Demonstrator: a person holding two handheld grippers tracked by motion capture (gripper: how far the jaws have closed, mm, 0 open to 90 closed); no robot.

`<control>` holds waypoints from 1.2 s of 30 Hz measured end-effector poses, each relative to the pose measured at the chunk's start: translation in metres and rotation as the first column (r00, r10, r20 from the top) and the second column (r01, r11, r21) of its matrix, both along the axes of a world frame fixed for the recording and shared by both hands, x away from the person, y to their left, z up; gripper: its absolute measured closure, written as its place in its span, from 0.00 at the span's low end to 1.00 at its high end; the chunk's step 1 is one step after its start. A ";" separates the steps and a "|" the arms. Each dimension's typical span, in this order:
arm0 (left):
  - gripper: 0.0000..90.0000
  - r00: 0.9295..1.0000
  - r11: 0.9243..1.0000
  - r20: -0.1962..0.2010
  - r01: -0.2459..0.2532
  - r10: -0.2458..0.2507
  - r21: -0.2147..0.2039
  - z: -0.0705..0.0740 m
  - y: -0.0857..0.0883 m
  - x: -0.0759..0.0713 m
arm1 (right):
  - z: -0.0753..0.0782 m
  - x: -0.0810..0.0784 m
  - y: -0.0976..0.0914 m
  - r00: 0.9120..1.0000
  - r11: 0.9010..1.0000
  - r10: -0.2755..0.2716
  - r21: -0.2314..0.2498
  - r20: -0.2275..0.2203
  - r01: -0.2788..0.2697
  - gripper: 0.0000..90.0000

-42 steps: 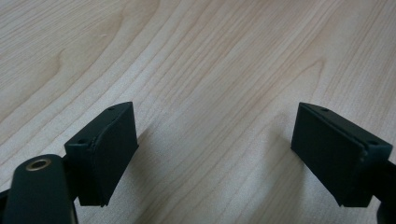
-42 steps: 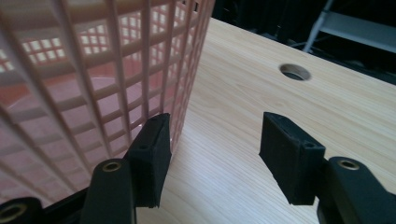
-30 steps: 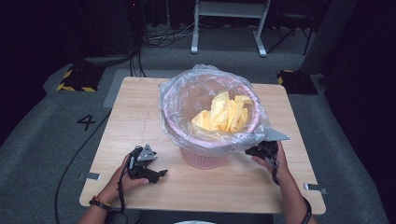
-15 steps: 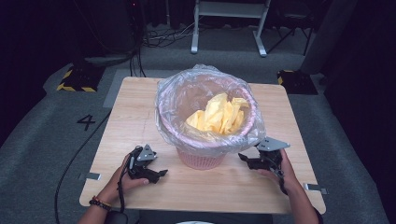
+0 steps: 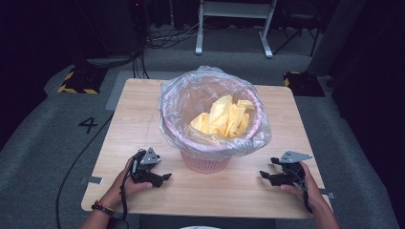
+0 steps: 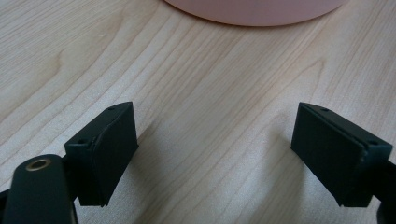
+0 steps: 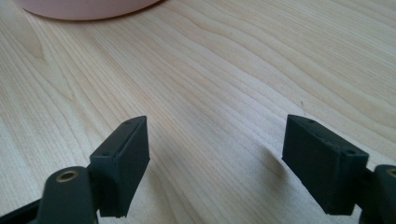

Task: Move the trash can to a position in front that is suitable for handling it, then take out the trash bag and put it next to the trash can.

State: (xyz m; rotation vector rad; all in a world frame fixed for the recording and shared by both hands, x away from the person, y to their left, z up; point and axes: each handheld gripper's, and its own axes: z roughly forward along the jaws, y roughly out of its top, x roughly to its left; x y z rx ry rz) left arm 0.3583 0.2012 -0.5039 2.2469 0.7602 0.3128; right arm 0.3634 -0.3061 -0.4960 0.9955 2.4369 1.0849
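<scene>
In the high view, the left gripper point(image 5: 165, 177) lies low over the table point(image 5: 133, 119), held in a hand whose forearm comes up from the bottom edge with a beaded band at the wrist. Its jaws point rightward toward the foot of the pink basket point(image 5: 206, 162), which stands just beyond the fingertips, apart from them. The right gripper point(image 5: 265, 175) sits on the other side, its hand wrapped round the body, the grey plate on top, jaws pointing leftward at the same basket. Its jaws have just been opening and hold nothing. A clear plastic bag point(image 5: 172, 100) lines the basket and folds over its rim; crumpled yellow paper point(image 5: 224, 117) lies inside. Past the table, a floor mark "4" point(image 5: 89, 124) and cables point(image 5: 162, 38).

In the left gripper view, the left gripper point(image 6: 215, 140) has its two black jaws spread wide, bare wood between them. The basket's pink base point(image 6: 254, 10) curves ahead of the fingertips, well clear, with nothing in the way.

In the right gripper view, the right gripper point(image 7: 215, 144) likewise stands wide apart over bare table point(image 7: 233, 70), gripping nothing. The pink base point(image 7: 84, 7) lies ahead and off to the left-hand finger's side.
</scene>
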 end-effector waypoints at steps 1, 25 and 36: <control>0.16 1.000 1.000 0.000 0.000 0.000 0.000 0.000 0.000 0.000 | -0.001 0.000 -0.001 1.000 1.000 0.003 -0.007 0.006 -0.003 0.26; 0.16 1.000 1.000 0.000 0.020 -0.020 -0.002 0.000 0.002 0.001 | -0.007 -0.001 -0.001 1.000 1.000 -0.011 -0.004 0.016 0.011 0.22; 0.16 1.000 1.000 0.001 0.019 -0.019 -0.001 0.000 0.002 0.001 | -0.007 0.000 -0.001 1.000 1.000 -0.004 -0.003 0.013 0.004 0.22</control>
